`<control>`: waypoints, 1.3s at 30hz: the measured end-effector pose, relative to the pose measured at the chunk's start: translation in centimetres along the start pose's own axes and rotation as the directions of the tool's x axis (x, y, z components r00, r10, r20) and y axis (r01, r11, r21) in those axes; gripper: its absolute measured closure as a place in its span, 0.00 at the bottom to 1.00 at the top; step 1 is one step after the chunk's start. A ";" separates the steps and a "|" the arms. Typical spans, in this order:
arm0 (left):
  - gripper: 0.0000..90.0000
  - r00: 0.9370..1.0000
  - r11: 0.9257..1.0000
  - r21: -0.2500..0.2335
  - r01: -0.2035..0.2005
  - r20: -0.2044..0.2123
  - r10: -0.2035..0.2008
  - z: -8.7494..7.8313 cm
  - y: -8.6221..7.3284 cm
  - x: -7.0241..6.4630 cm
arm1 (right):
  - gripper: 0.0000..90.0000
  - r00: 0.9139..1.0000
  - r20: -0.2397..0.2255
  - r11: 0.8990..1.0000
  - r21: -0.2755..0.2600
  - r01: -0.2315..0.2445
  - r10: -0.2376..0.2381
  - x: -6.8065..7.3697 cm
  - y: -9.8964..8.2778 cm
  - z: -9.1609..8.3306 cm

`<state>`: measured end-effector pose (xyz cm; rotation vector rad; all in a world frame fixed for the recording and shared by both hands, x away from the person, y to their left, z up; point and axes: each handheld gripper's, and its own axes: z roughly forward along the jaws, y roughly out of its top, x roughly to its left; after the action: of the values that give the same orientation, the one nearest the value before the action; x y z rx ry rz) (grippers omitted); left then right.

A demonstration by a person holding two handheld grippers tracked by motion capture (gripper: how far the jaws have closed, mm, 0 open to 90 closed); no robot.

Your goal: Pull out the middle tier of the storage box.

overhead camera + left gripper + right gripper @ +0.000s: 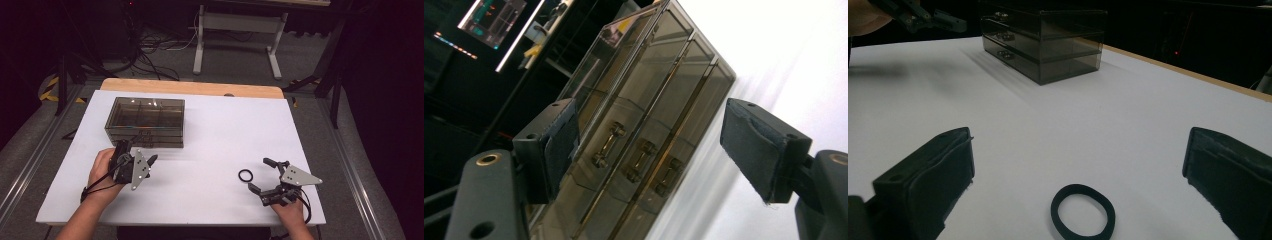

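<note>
Two tools work over the white desk, and each view adds something the others lack. The high view takes in the whole desk: the smoky drawer box toward the far left, the left tool just in front of it and turned on its side, and the right tool well away from the box at the near right. A black ring lies flat on the desk just beside the right tool's open end, touching neither jaw.

The left tool's own view shows what the high view cannot: the box has three drawers, each with a small metal handle on its front. The left tool stands fairly wide, nothing between its pads, which frame the handles from short of the box.

The right tool's view puts the ring between and just ahead of its wide-spread jaws, with the box far behind and the left tool beside it. Nothing lies between ring and box but bare desk. Beyond the desk, cables and a white frame sit on the floor.
</note>
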<state>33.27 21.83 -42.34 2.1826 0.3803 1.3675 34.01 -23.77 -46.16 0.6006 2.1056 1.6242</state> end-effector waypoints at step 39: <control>0.51 0.926 0.928 0.253 -0.272 -0.193 0.324 2.7 0.3 -3.5 | 0.02 1.000 -0.002 1.000 0.011 0.010 -0.010 0.1 0.0 0.0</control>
<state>34.14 19.11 -45.69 2.3407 0.3039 1.8375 34.00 -23.71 -46.18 0.5920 2.1165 1.6095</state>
